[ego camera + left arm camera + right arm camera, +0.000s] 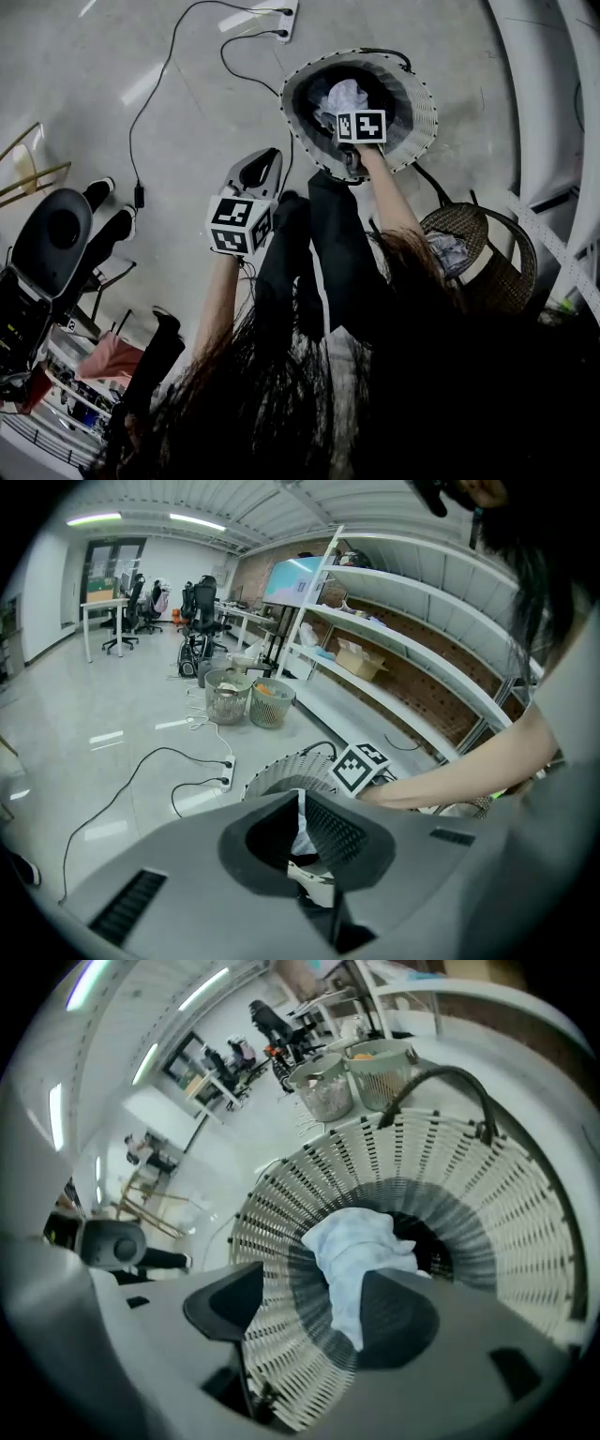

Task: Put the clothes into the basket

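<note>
Head view, basket: We see a round white basket [420,103] on the floor [141,112], in front of the person's legs [337,253].
Head view, cloth: A pale cloth [343,96] lies inside the basket, near the middle.
Head view, right gripper: The right gripper [354,117] reaches in over the basket's near side. Its cube [361,127] is just beside the cloth.
Head view, left gripper: The left gripper [265,167] hangs over the floor, left of the basket and apart from it.
Head view, chair: A woven chair [497,272] on the right has more clothes [453,251] on its seat.
Left gripper view, jaws: The left gripper [300,822] has its jaws very close together. A thin white strip [301,829] shows in the slit, and we cannot tell what it is.
Left gripper view, basket: The basket [281,772] sits just past the jaws. The other cube [357,765] and an arm [450,778] are over it.
Right gripper view, jaws: The right gripper [314,1312] has its jaws wide apart, and they squeeze nothing.
Right gripper view, cloth: The cloth [352,1246] rests deep in the basket [487,1213]. Its lower end is right beside the pad [403,1321] on the right, and we cannot tell if they touch.
</note>
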`<action>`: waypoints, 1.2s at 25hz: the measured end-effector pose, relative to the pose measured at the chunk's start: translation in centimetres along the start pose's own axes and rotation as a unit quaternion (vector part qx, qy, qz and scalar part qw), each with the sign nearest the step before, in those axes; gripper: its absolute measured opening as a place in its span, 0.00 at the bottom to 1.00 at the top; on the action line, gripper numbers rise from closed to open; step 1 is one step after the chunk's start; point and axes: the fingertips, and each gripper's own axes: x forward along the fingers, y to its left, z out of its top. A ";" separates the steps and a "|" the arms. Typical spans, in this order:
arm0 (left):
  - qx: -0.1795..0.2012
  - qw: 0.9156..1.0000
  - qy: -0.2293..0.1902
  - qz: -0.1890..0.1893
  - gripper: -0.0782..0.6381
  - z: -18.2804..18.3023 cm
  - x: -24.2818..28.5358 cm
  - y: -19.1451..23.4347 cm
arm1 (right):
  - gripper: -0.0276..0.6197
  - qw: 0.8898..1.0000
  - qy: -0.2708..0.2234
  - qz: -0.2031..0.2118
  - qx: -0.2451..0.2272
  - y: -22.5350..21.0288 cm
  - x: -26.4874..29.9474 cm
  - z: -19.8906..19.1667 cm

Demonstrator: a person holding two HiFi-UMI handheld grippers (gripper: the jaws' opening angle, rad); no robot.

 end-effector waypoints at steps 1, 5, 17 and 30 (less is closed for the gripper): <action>0.002 1.000 -0.002 0.000 0.14 0.1 -0.1 -0.1 | 0.48 0.999 0.007 -0.022 -0.034 -0.3 -0.2 -0.3; 0.005 1.000 -0.003 -0.003 0.14 -0.2 -0.7 -0.2 | 0.49 0.978 0.006 -0.091 -0.186 -0.3 -0.5 -0.1; 0.023 0.999 -0.020 -0.011 0.14 -0.3 -3.7 -1.7 | 0.48 0.965 -0.054 -0.085 -0.242 4.1 -5.4 1.2; 0.058 0.994 -0.090 -0.036 0.14 3.7 -10.6 -5.1 | 0.48 0.977 -0.179 -0.031 -0.110 9.4 -19.3 -0.7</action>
